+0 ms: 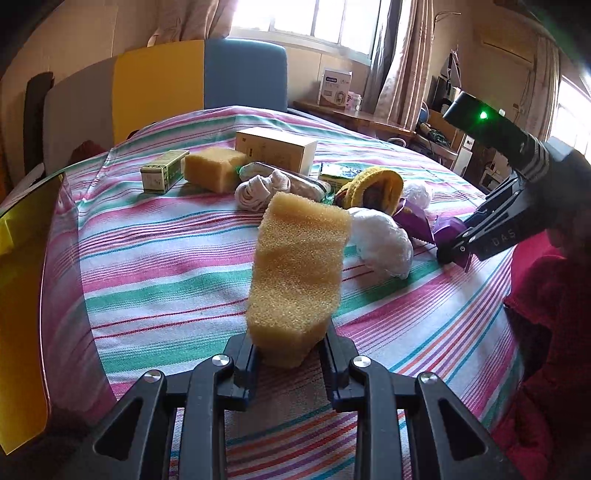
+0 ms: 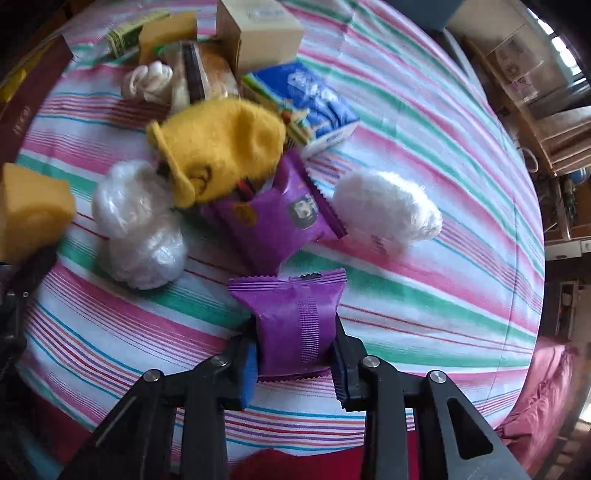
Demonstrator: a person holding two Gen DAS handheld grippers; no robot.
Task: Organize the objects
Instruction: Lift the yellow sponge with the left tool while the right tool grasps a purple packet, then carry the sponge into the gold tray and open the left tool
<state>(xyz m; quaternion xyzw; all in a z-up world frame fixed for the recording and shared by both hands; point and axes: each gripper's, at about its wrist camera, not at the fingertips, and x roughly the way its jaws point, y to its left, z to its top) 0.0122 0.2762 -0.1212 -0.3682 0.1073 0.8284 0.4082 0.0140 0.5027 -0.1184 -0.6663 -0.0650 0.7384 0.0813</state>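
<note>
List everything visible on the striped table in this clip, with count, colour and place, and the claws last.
sponge: 2, yellow; one held in the left claw, one at the far left of the pile
purple packet: 2; one held in the right claw, one lying just beyond it
plastic bag bundle: 2, white; either side of the lying packet, second on the right
yellow sock: 1; mid pile
white sock: 1; far left of the pile
beige box: 1; far edge
green box: 1; far left
blue pack: 1; behind the yellow sock
left claw: black, shut on sponge
right claw: black, shut on packet
</note>
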